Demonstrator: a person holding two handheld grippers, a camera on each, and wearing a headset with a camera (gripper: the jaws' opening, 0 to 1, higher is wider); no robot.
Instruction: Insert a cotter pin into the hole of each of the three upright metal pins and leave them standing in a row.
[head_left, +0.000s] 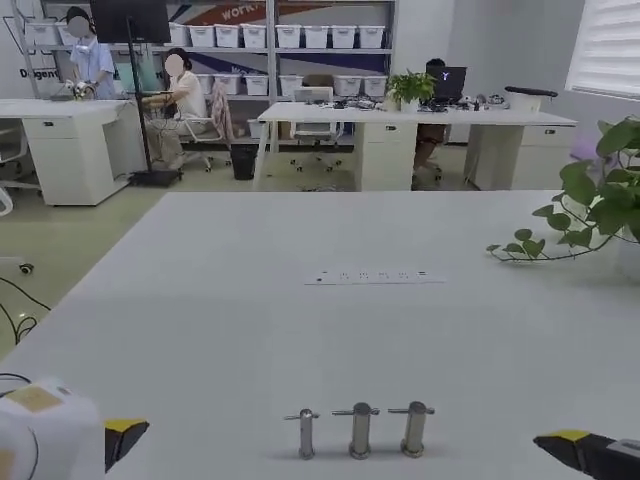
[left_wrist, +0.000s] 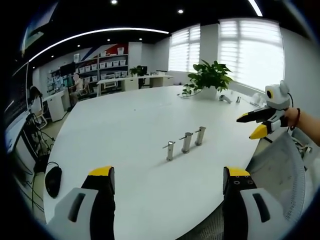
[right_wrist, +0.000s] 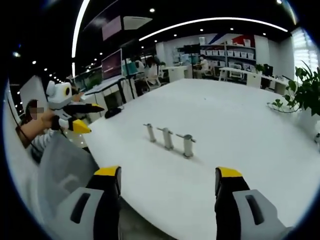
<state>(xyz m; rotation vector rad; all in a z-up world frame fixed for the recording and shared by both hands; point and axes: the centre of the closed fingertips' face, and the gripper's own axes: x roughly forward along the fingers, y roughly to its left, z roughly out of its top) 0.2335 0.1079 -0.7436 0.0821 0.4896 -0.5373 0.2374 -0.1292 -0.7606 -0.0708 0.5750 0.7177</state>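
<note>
– Metal pins (head_left: 360, 430), all three, stand upright in a short row near the front edge of the white tabletop (head_left: 300, 300), close together but apart. What could spoil that from here?

– Mostly a careless approach. Each one is slim and tall on a small base, so I judge a light sideways touch would tip it. They are close enough that one falling could take its neighbour down. So near the edge, a fallen one might roll off.

– And the cotter pins (head_left: 413, 409)?

– Each upright has a thin bar crossing it just below the top and sticking out on both sides, so all three seem to be fitted. Whether each is fully seated is too small to tell. If an upright topples, I would expect a loose bar to slide out.

– Where are the tongs?

– Both are off the work. The left tongs (left_wrist: 170, 175) are held back over the front edge with their yellow-tipped jaws wide apart and nothing between them. The right tongs (right_wrist: 167, 172) stand the same way, apart and empty, facing the row from the other side. In the head view the tips show at the bottom corners, well clear of the row.

– How do the uprights look?

– Plain silvery cylinders, smooth and shiny, the left one a little thinner than the other two. None leans, as far as I can see.
</note>
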